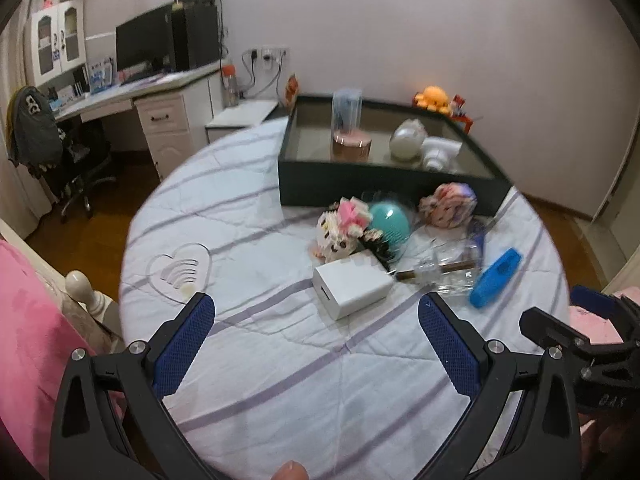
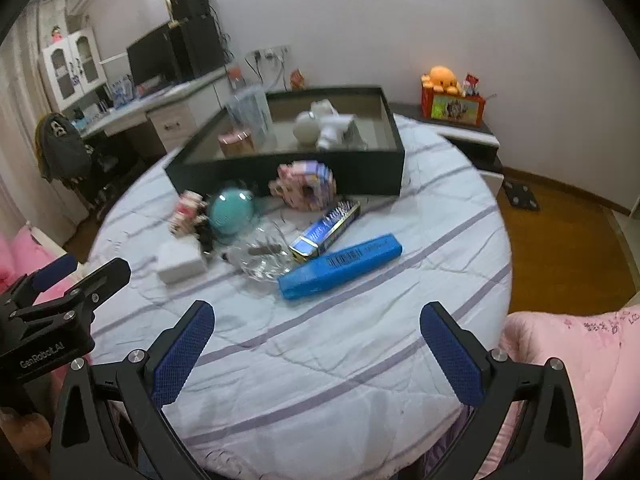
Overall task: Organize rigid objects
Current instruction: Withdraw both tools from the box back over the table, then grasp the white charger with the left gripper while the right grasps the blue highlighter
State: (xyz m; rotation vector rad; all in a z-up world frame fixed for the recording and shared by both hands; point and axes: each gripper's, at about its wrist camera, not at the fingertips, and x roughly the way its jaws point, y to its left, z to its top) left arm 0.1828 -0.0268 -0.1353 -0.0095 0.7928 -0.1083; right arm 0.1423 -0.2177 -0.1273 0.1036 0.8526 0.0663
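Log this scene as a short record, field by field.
surface: round table with striped cloth
tray: dark tray at the far side
in tray: clear tube, white toy
loose on the cloth: white box, teal ball, blue case, glass dish
left gripper: open, empty
right gripper: open, empty

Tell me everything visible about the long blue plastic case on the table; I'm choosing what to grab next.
The long blue plastic case is a slim, opaque bar with rounded ends and dark barcode-like print on top. It lies flat and diagonal on the striped white tablecloth, outside the dark tray. It sits beside, perhaps touching, the clear glass dish. Neither gripper touches it.
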